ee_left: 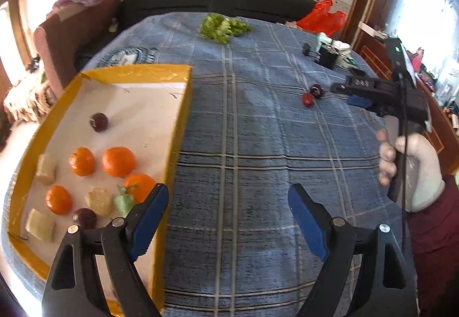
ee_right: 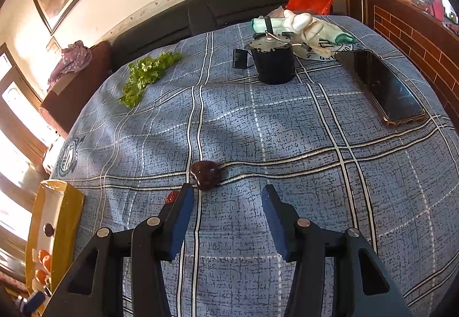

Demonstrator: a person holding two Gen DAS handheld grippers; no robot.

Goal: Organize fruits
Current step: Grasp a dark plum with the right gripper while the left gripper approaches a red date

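Blue plaid tablecloth (ee_right: 287,127) carries a dark maroon round fruit (ee_right: 205,173), seen just ahead of the right gripper (ee_right: 228,202), slightly toward its left pad; jaws released, nothing held. Left gripper (ee_left: 228,202), spread and empty, is placed by the yellow-rimmed cardboard box (ee_left: 178,127), well apart.

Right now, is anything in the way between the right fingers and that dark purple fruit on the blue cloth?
Nothing visible is. The dark purple round fruit lies on bare blue checked cloth just ahead of the open right gripper. A small red fruit sits beside the left finger, off to the side.
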